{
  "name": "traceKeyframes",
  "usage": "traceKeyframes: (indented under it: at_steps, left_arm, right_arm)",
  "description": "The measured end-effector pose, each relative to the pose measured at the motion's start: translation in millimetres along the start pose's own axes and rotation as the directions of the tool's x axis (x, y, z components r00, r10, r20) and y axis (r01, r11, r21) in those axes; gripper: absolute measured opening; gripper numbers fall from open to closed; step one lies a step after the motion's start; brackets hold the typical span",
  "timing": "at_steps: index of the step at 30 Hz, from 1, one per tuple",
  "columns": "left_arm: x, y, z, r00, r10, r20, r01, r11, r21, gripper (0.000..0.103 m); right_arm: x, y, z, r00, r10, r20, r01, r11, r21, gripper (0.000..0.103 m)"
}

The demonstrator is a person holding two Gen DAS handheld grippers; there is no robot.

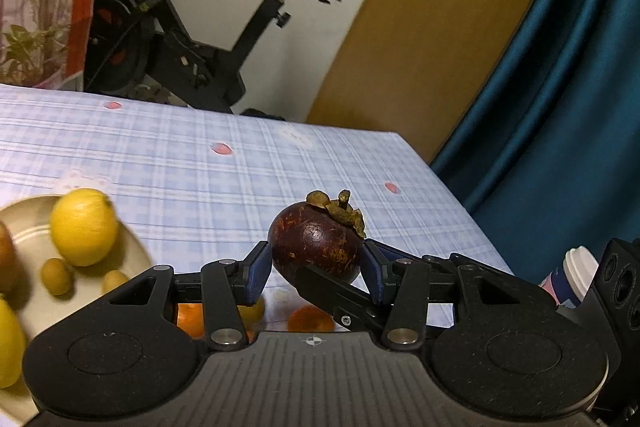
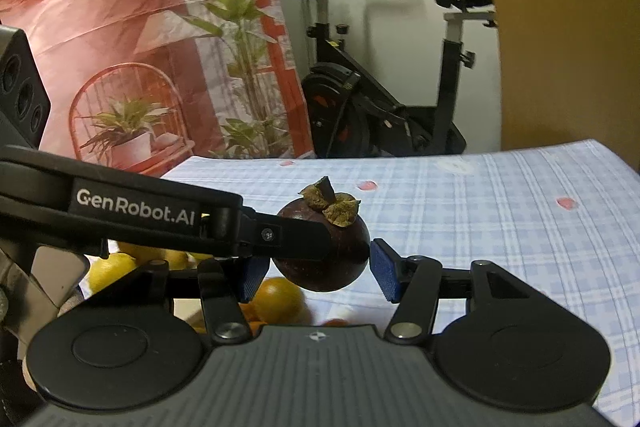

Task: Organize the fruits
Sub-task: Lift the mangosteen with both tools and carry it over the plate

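Your left gripper [image 1: 316, 269] clamps the mangosteen [image 1: 316, 247] above the surface [image 1: 200, 163]; your right gripper [image 2: 318, 273] brackets it, slightly open.

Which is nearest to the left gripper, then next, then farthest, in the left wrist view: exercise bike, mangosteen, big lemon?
1. Mangosteen: between the left gripper fingers.
2. Big lemon: left, on the plate.
3. Exercise bike: beyond the table's far edge.
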State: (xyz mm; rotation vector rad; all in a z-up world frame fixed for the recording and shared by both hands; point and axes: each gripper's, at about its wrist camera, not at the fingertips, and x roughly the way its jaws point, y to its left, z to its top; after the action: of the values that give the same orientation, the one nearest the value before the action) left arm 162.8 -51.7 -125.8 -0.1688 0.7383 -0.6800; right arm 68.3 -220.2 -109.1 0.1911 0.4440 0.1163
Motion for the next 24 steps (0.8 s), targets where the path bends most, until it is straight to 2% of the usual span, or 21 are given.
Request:
traceKeyframes:
  at_steps: [13,24]
  left_arm:
    - [-60,49,-8,0.995,0.075,0.067,-0.067,0.992,-0.103,0.051]
    - [-77,77,-12,0.985,0.149,0.085,-0.134,0.978,-0.163,0.051]
  right_arm:
    - [17,69,12,0.994,0.103,-0.034,-0.106,0.986,-0.128,0.057]
    - [42,116,7,0.981,0.174,-0.091,-0.189,0.961,-0.2,0.057]
